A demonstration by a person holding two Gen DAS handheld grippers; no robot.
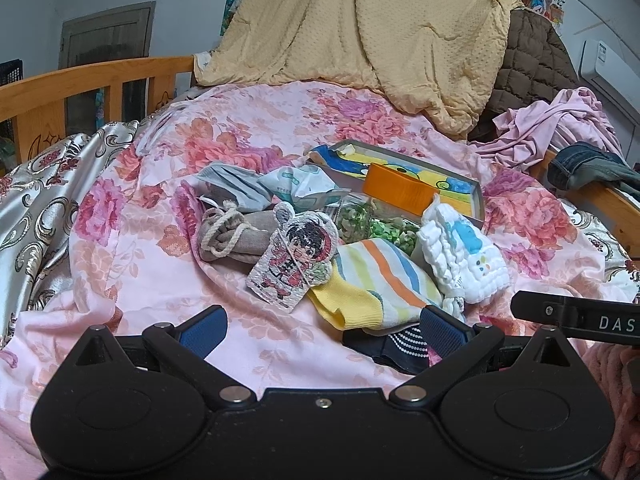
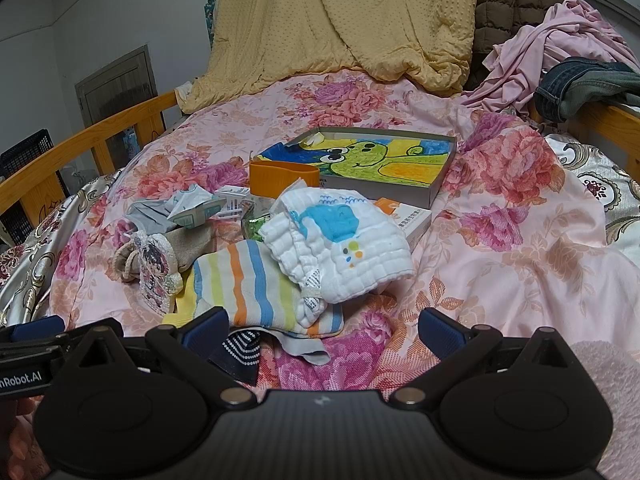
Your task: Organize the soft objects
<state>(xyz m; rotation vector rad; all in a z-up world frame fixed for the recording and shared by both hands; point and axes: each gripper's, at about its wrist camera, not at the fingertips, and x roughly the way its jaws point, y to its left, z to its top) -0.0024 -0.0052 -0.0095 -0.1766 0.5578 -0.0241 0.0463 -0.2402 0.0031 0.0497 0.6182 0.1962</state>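
A pile of soft things lies on the pink floral bedspread (image 1: 168, 272): a striped sock (image 1: 376, 280) (image 2: 256, 284), a white gauze cloth with a blue print (image 1: 460, 248) (image 2: 340, 244), a beige drawstring pouch (image 1: 228, 236) (image 2: 160, 252), a grey face mask (image 1: 236, 188), a cartoon-figure cloth (image 1: 292, 260) and a dark dotted sock (image 1: 400, 346) (image 2: 240, 348). My left gripper (image 1: 320, 330) is open and empty, just short of the pile. My right gripper (image 2: 324, 332) is open and empty, its left finger by the dark sock.
A shallow box with a frog drawing (image 2: 400, 160) and an orange holder (image 2: 280, 180) lie behind the pile. A yellow quilt (image 1: 360, 24), brown jacket (image 1: 532, 52), pink garment (image 2: 560, 44) and jeans (image 2: 588, 84) sit at the back. Wooden rails (image 1: 80, 84) edge the bed.
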